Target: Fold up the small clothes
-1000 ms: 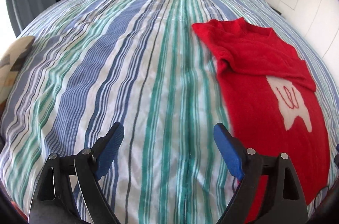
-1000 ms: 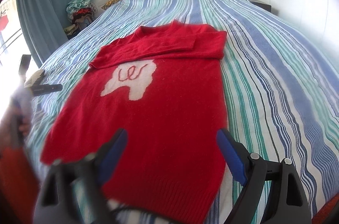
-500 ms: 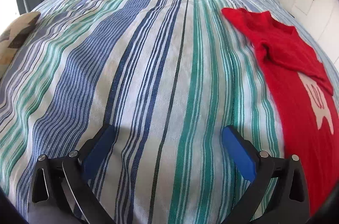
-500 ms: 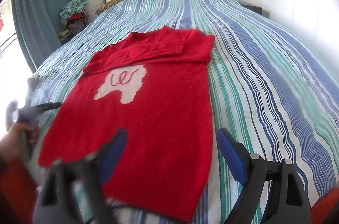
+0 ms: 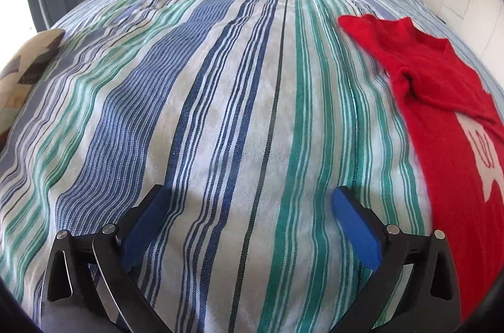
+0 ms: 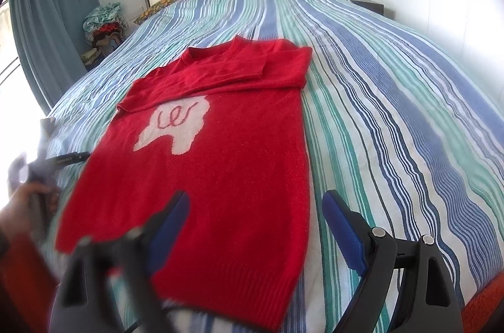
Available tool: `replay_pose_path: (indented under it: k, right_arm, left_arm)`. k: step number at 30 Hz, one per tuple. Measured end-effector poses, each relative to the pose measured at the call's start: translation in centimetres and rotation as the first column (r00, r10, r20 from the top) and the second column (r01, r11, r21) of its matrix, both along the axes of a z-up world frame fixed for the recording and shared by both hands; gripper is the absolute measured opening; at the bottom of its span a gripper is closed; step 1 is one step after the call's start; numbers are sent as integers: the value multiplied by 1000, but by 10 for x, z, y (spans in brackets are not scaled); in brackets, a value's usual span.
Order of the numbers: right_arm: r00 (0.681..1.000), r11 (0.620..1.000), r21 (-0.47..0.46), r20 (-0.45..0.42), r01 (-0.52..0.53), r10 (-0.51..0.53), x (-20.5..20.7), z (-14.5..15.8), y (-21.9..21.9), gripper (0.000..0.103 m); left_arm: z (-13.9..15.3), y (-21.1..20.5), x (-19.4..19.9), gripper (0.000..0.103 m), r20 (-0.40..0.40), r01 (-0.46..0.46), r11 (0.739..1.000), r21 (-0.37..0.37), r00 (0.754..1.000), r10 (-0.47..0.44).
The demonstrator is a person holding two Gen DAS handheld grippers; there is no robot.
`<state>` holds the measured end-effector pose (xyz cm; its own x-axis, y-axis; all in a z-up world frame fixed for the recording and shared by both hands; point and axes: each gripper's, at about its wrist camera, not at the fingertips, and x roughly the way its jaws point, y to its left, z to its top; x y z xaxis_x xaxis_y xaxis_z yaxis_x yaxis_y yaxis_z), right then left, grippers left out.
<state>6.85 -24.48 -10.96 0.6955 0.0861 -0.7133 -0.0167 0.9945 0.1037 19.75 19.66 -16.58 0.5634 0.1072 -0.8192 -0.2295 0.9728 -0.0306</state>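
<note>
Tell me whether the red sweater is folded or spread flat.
Partly folded: the red sweater has both sleeves folded across its chest, while the body lies spread flat on the striped bedspread.

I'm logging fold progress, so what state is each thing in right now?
red sweater: lying flat on the bed, sleeves folded across the chest, body not yet folded.
left gripper: open, holding nothing, over bare striped bedspread.
right gripper: open, holding nothing, over the sweater's hem.
curtain: drawn.
</note>
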Motion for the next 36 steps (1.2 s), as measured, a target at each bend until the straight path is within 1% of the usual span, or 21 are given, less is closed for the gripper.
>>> replay_pose_path:
  k: [2,6,12,16,20,25,36]
  right_arm:
    - [1000,1000,3,0,2,-2,1,0,0,85]
    - [1000,1000,11,-3,5,-5,2,-1,-2,85]
    - [1000,1000,26,4,14,-14,2,-1,-5,85]
    - [1000,999,40,-7,20,-20,5,-4,-8,85]
    - [1000,999,36,-15,17,-16,7,-6,-6,85]
    - [1000,1000,22,-1,15,-15,3,-2,-4,85]
    - [1000,998,49,-12,29,-28,6,-5,-10,85]
  left_arm:
    - [-2,-1,0,103,2,3,1000,1,1000,-3]
    - [-2,3,0,103,8,2,1000,-24,1000,-2]
    - [-2,2,1,103,8,3,1000,-21,1000,-2]
    - [-2,2,0,103,9,2,1000,-22,1000,-2]
    - [-2,2,0,103,8,2,1000,-21,1000,-2]
    - [-2,2,0,103,8,2,1000,-22,1000,-2]
    - [-2,2,0,103,9,2,1000,-22,1000,-2]
